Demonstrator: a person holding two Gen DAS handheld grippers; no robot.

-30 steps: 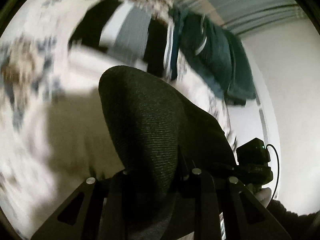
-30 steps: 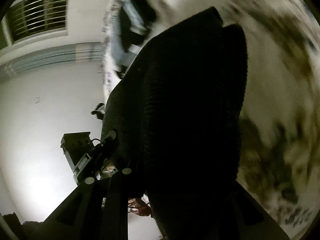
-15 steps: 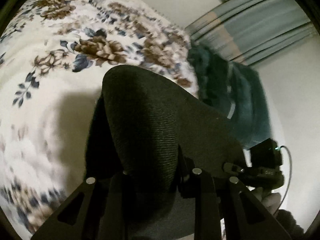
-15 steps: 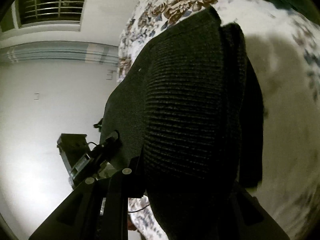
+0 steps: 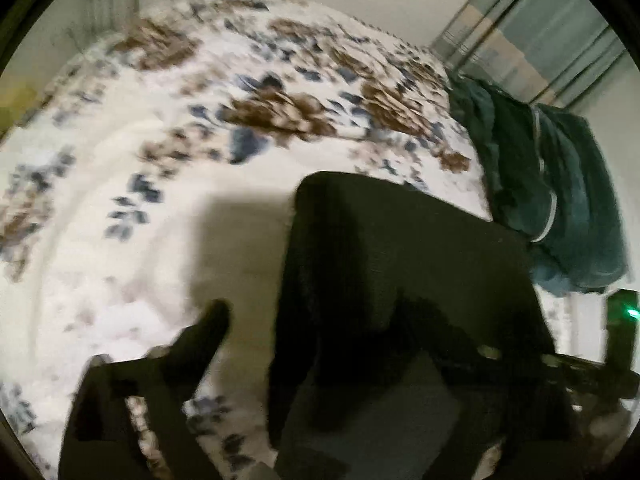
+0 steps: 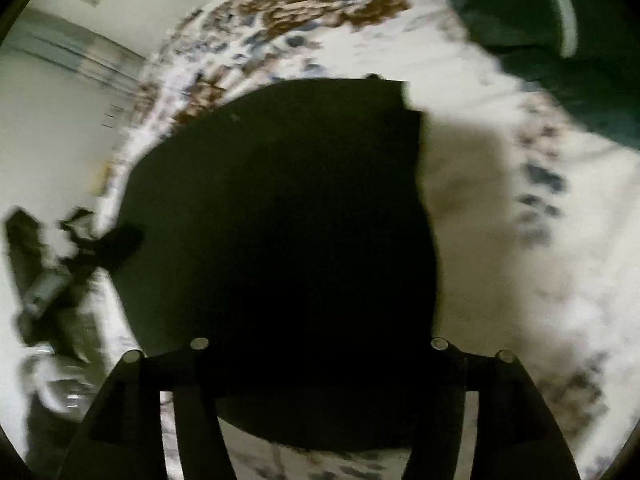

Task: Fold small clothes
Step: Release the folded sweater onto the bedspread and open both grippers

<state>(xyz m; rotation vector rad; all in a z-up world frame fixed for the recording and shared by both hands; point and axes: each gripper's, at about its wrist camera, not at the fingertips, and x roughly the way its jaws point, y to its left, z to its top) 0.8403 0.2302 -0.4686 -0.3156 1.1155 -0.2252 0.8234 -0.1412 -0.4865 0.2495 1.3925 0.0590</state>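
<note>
A black knitted garment [image 5: 400, 280] lies on the bed's floral sheet [image 5: 200, 128], spread between the two grippers, and both views are blurred. In the left wrist view the left gripper [image 5: 320, 344] stands wide: one finger [image 5: 200, 344] rests on the sheet beside the garment's edge, apart from the cloth, while the other finger sits against or under the dark fabric, hard to separate from it. The garment casts a shadow on the sheet just beside that free finger. A dark green garment [image 5: 560, 192] with a pale stripe lies beyond the black one, near the bed's far edge.

In the right wrist view the right gripper [image 6: 320, 360] is also spread wide, its fingers [image 6: 460, 400] to either side of the black garment [image 6: 280, 220], whose near edge lies between them. The left gripper [image 6: 100, 248] shows at the garment's far side, and the green garment [image 6: 540, 40] lies beyond it.
</note>
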